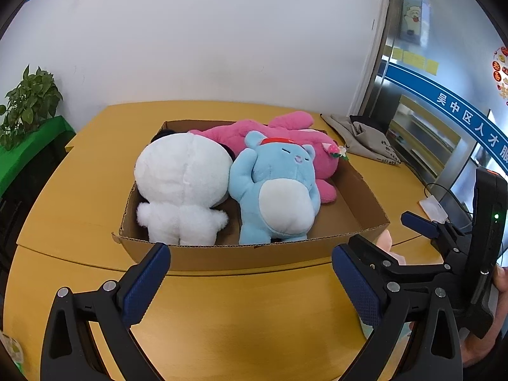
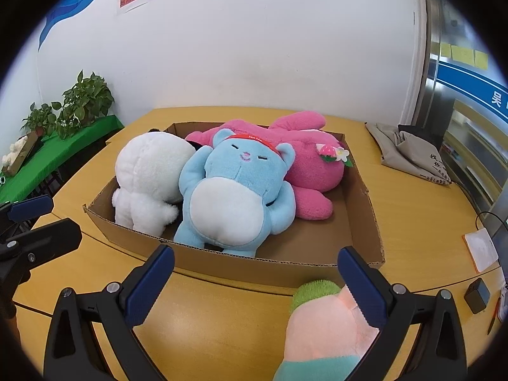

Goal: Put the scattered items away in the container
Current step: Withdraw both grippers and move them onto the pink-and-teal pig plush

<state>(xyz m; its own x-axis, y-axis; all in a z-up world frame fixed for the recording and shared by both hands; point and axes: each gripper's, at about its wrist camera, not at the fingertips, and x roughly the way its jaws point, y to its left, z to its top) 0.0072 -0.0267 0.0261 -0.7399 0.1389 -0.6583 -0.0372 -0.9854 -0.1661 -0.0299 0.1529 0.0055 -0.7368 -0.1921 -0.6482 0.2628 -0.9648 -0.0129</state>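
My left gripper (image 1: pixel 250 273) spread wide, gripping nothing, my right gripper (image 2: pixel 257 276) likewise released, peach plush (image 2: pixel 327 324) against its right finger, three plushies in the cardboard box (image 1: pixel 254 254) mid-table.

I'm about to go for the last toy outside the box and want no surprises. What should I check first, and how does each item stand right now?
1. Right gripper open wide enough for a grasp: ok.
2. Peach-pink plush toy with green tuft lined up between the fingers: not ok; it sits against the right finger, off-centre.
3. Left gripper empty and open: ok.
4. Free room in the shallow brown cardboard box: ok; bare floor shows at its right side, beside the blue plush bear and the pink plush rabbit.
5. White fluffy plush toy settled inside the box: ok.
6. How the peach toy's lower half lies: cannot tell; out of frame.
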